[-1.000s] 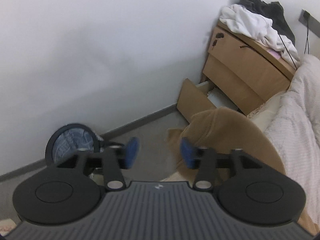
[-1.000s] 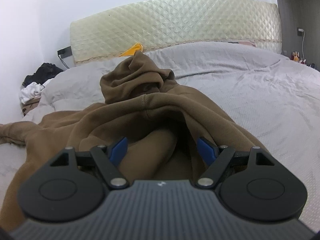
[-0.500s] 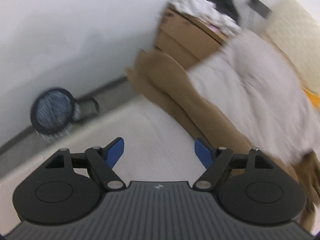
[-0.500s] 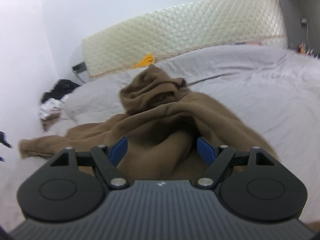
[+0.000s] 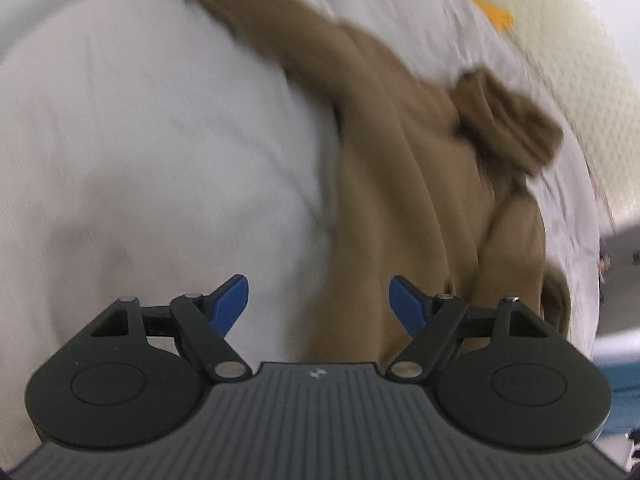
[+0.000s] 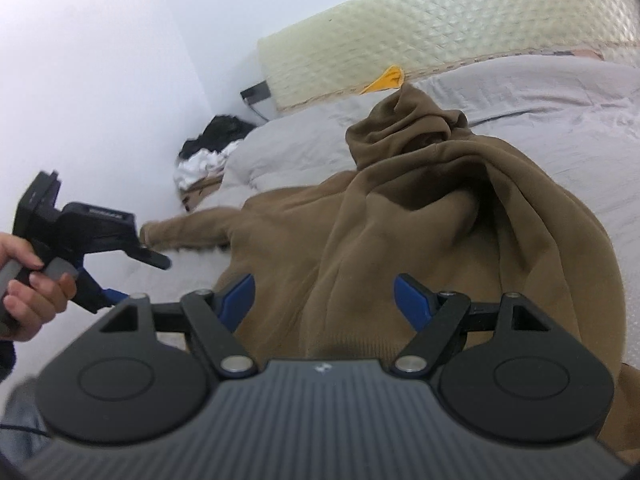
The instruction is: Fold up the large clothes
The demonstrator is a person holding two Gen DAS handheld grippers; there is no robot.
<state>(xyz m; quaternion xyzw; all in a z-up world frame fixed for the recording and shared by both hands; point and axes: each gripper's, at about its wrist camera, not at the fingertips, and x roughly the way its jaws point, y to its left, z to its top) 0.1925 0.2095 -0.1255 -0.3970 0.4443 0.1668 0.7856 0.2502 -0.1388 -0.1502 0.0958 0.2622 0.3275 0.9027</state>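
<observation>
Both wrist cameras look past their own tongs, close above the bed (image 6: pixel 540 92), sharing the brown hoodie (image 5: pixel 408 184) and headboard (image 6: pixel 440 32).

Left gripper (image 5: pixel 319 306) body, left wrist view: one small pale emblem at the centre of the ribbed housing; a mark, not lettering; cannot be read.
Right gripper (image 6: pixel 324 300) body, right wrist view: the same small pale emblem at the centre of the housing; cannot be read.
Left gripper seen from the side, right wrist view: a short strip of pale lettering on the black top block; too small and blurred to read.
Brown hoodie (image 6: pixel 420 216): no print or label visible.
Other legible text or numbers: none.
</observation>
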